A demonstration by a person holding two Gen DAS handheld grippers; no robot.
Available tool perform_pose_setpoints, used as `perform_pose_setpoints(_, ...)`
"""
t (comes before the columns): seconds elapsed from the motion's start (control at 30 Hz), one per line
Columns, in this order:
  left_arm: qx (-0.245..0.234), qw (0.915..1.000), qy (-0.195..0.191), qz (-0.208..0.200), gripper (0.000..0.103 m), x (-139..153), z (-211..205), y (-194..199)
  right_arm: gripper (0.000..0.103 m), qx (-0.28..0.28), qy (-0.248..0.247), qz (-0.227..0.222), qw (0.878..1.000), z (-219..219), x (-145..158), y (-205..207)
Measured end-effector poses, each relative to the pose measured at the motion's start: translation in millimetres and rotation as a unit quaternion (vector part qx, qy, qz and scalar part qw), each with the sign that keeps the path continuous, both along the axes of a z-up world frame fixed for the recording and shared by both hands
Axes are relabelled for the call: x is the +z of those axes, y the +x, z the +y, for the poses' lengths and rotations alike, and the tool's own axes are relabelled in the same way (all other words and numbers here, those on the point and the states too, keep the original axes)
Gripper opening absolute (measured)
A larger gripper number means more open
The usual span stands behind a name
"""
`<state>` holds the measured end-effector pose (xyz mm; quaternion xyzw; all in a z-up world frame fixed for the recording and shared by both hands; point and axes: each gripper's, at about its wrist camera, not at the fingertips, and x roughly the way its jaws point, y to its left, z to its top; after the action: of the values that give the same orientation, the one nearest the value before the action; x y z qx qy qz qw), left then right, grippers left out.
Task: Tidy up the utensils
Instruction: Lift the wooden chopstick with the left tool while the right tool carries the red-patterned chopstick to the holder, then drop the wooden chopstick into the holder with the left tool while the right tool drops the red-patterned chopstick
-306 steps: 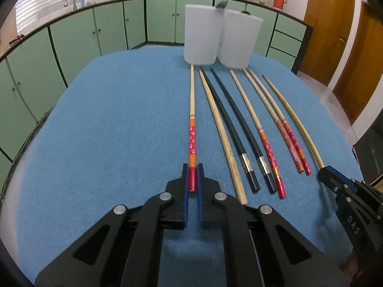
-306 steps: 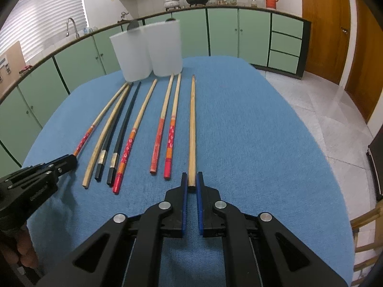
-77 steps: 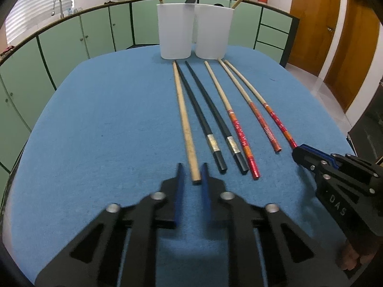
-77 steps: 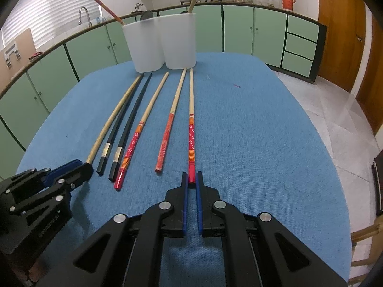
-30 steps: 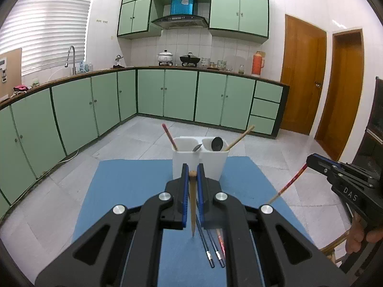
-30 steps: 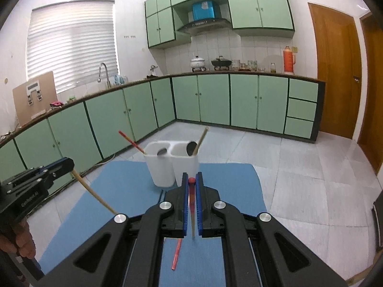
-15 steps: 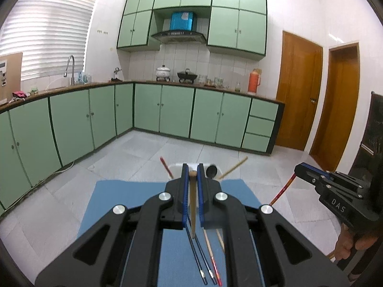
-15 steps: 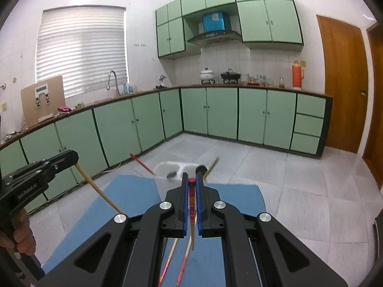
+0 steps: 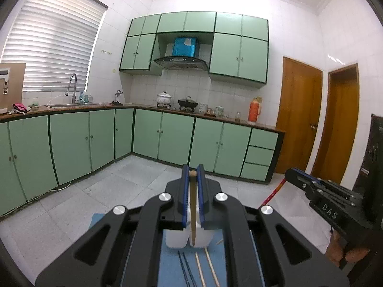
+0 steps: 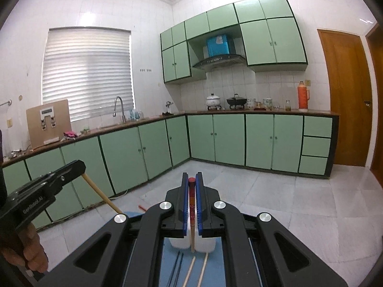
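L fingers [image 9: 192, 179] clamp plain chopstick [image 9: 193, 205] hanging tip-down | R fingers [image 10: 191, 184] clamp red chopstick [image 10: 192, 203] likewise | cups [image 9: 177, 238] at 6 o'clock below both

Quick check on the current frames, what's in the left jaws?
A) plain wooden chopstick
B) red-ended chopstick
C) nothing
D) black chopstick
A: in the left wrist view the left gripper has its jaws closed on a plain wooden chopstick that hangs down toward the white cups; the red-ended chopstick sits in the right gripper, and the black chopsticks lie on the blue mat.
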<state>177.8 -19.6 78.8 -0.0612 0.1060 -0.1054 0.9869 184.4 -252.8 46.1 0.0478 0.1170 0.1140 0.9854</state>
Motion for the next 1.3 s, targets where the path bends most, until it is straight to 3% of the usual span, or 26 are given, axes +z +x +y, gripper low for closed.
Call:
perform_pose_setpoints(0.5, 0.028, 0.9986, -0.009, -0.044, 0.006, 16.6, -14.1, 73.6, 0.006, -0.016, -0.006, -0.01, 1.0, 14.3, 7.9, 90.4)
perform_pose_setpoints(0.83, 0.026, 0.9996, -0.001, 0.016, 0.006, -45.7, -20.7, 134.7, 0.006, -0.007, -0.012, 0.032, 0.999, 22.4, -42.2, 133.2)
perform_pose_setpoints(1.3, 0.024, 0.9966, 0.019, 0.076, 0.006, -95.7, -9.5, 152.9, 0.006, 0.003, -0.041, 0.075, 0.996, 38.8, -89.2, 143.5)
